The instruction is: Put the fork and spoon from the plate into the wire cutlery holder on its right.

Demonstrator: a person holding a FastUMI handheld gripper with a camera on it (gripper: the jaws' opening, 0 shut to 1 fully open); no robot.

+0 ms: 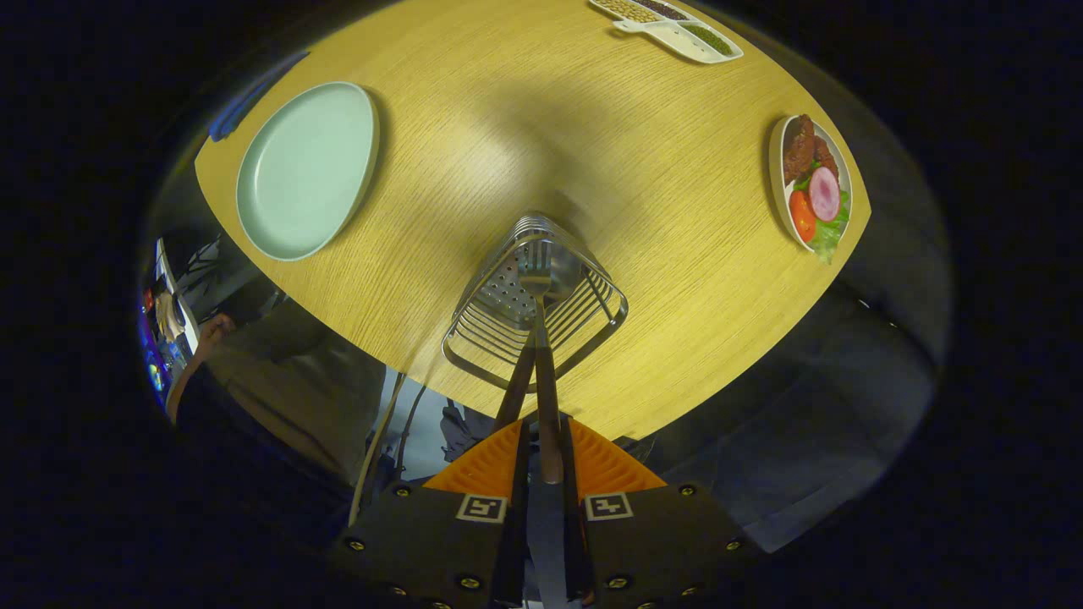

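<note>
Two orange fingers (493, 463) of the gripper (546, 465) sit close together and pinch a brown handle between them. It is the handle of the fork (539, 288), and its metal head is down inside the wire cutlery holder (584, 317). A second brown handle leans beside it in the same holder, and a shiny rounded head next to the fork looks like the spoon (565, 272). The holder stands on the yellow wooden table (660, 254), just ahead of the fingers. The pale green plate (306, 169) lies well apart, on the far side of the holder. A plate of pretend food (812, 190) sits at the other side. A white tray with little sections (677, 30) lies far beyond.
</note>
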